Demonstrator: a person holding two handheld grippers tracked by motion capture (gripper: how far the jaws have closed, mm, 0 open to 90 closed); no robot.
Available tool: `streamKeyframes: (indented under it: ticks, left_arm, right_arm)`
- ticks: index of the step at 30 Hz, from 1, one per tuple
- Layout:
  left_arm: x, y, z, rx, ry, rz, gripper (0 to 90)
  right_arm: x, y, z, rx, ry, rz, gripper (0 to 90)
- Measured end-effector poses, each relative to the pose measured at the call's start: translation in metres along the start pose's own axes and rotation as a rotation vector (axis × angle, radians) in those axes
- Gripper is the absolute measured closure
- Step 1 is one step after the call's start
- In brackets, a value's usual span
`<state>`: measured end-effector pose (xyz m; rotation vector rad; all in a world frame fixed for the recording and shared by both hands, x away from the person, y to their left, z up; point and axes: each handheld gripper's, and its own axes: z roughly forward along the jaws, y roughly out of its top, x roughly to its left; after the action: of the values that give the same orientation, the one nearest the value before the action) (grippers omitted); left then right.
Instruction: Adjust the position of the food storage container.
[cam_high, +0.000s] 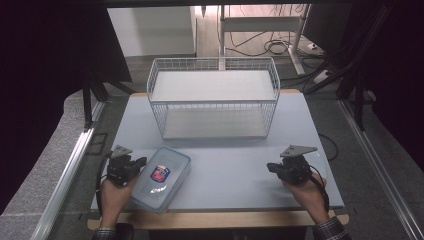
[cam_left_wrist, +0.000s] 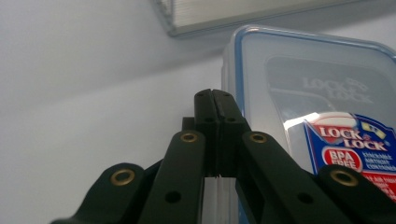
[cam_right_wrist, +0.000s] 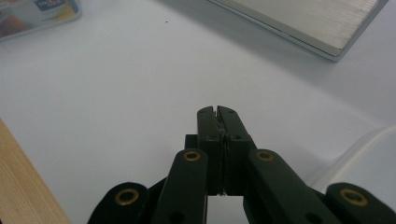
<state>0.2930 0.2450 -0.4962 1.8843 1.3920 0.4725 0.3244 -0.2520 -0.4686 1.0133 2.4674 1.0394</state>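
High view shows the left gripper (cam_high: 131, 166) resting low on the desk (cam_high: 235, 165), jaws pressed together on nothing, with the clear plastic container (cam_high: 161, 177) lying just beside its tips on the inner side; the right gripper (cam_high: 280, 169) sits well apart from the box, jaws likewise closed and empty. Judging by this, the work is at its start: the approach to the container. Next, the left gripper would need to spread its jaws and take the box's rim. The container is a flat, rounded-corner rectangle of glossy transparent plastic with a blue-edged lid and a printed label. Ahead of both grippers stands a white wire basket (cam_high: 214, 97).
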Motion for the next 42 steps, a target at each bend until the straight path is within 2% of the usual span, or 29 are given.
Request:
streamKeyframes:
  ticks: [1, 2, 3, 4, 5, 6, 7, 8, 9, 10, 12, 13, 14, 15, 16, 20, 21, 23, 26, 27, 28, 29, 32, 33, 37, 39, 42]
  left_arm:
    - [-0.004, 0.004, 0.005, 0.01, -0.001, 0.018, 90.0]
    - [-0.004, 0.004, 0.005, 0.01, -0.001, 0.018, 90.0]
    - [-0.013, 0.01, 0.014, 0.036, -0.015, 0.058, 90.0]
    - [-0.013, 0.01, 0.014, 0.036, -0.015, 0.058, 90.0]
    - [-0.017, 0.012, 0.015, 0.018, -0.02, 0.087, 90.0]
    - [-0.017, 0.012, 0.015, 0.018, -0.02, 0.087, 90.0]
    - [-0.014, 0.012, 0.007, -0.02, -0.022, 0.063, 90.0]
    - [-0.014, 0.012, 0.007, -0.02, -0.022, 0.063, 90.0]
    - [-0.012, 0.008, -0.007, -0.053, -0.017, 0.046, 90.0]
    - [-0.012, 0.008, -0.007, -0.053, -0.017, 0.046, 90.0]
    - [-0.009, -0.001, -0.022, -0.078, -0.032, 0.02, 90.0]
    - [-0.01, -0.014, -0.037, -0.09, -0.045, 0.003, 90.0]
    - [-0.01, -0.014, -0.037, -0.09, -0.045, 0.003, 90.0]
    - [-0.011, -0.02, -0.044, -0.095, -0.05, -0.003, 90.0]
    - [-0.015, -0.032, -0.06, -0.114, -0.044, -0.006, 90.0]
    - [-0.03, -0.053, -0.078, -0.118, -0.051, 0.008, 90.0]
    - [-0.03, -0.053, -0.078, -0.118, -0.051, 0.008, 90.0]
    - [-0.038, -0.064, -0.08, -0.104, -0.063, 0.003, 90.0]
    - [-0.044, -0.074, -0.08, -0.075, -0.08, -0.009, 89.9]
    - [-0.045, -0.077, -0.081, -0.074, -0.078, -0.009, 89.9]
    - [-0.044, -0.081, -0.082, -0.054, -0.101, -0.022, 89.9]
    - [-0.045, -0.084, -0.083, -0.037, -0.097, -0.009, 89.8]
    - [-0.044, -0.089, -0.081, -0.03, -0.118, -0.001, 89.4]
    - [-0.043, -0.09, -0.081, -0.034, -0.123, -0.012, 89.4]
    - [-0.038, -0.09, -0.079, -0.053, -0.068, -0.016, 89.9]
    - [-0.036, -0.09, -0.077, -0.061, -0.06, -0.027, 89.9]
    - [-0.037, -0.087, -0.074, -0.067, -0.049, -0.023, 90.0]
  right_arm:
    - [0.0, 0.0, 0.0, 0.002, 0.002, -0.001, 88.8]
    - [0.001, 0.0, 0.001, 0.003, 0.001, -0.002, 88.8]
    - [0.001, 0.0, 0.002, 0.004, 0.002, -0.004, 88.8]
    - [0.001, 0.0, 0.002, 0.006, 0.003, -0.003, 88.8]
    - [0.002, 0.0, 0.002, 0.006, 0.004, -0.003, 88.7]
    - [0.002, 0.0, 0.002, 0.006, 0.004, -0.003, 88.7]
    - [0.002, 0.0, 0.001, 0.005, 0.006, -0.006, 88.7]
    - [0.002, 0.0, 0.001, 0.005, 0.006, -0.006, 88.7]
    - [0.002, 0.0, 0.0, 0.001, 0.006, -0.006, 88.7]
    - [0.002, 0.0, 0.0, 0.001, 0.006, -0.006, 88.7]
    - [0.003, 0.0, -0.001, -0.003, 0.004, -0.007, 88.6]
    - [0.003, 0.0, -0.001, -0.003, 0.003, -0.006, 88.6]
    - [0.003, 0.0, -0.001, -0.003, 0.003, -0.006, 88.6]
    - [0.003, 0.0, 0.0, -0.004, 0.004, -0.006, 88.6]
    - [0.003, 0.0, 0.001, 0.003, 0.003, -0.007, 88.5]
    - [0.005, 0.0, 0.002, 0.002, 0.003, -0.011, 88.4]
    - [0.005, 0.0, 0.002, 0.002, 0.003, -0.011, 88.4]
    - [0.006, 0.001, 0.002, 0.003, 0.002, -0.015, 88.2]
    - [0.007, 0.001, 0.002, 0.005, 0.0, -0.02, 88.1]
    - [0.008, 0.001, 0.002, 0.004, -0.001, -0.024, 88.1]
    - [0.008, 0.001, 0.001, 0.005, -0.002, -0.025, 88.0]
    - [0.009, 0.001, 0.001, 0.004, -0.003, -0.026, 87.8]
    - [0.01, 0.001, 0.001, 0.004, -0.004, -0.027, 87.7]
    - [0.011, 0.001, 0.002, 0.004, -0.003, -0.028, 87.7]
    - [0.014, 0.003, 0.007, 0.007, 0.001, -0.033, 87.7]
    - [0.015, 0.005, 0.008, 0.005, 0.007, -0.039, 88.0]
    - [0.017, 0.007, 0.011, 0.004, 0.009, -0.044, 89.6]
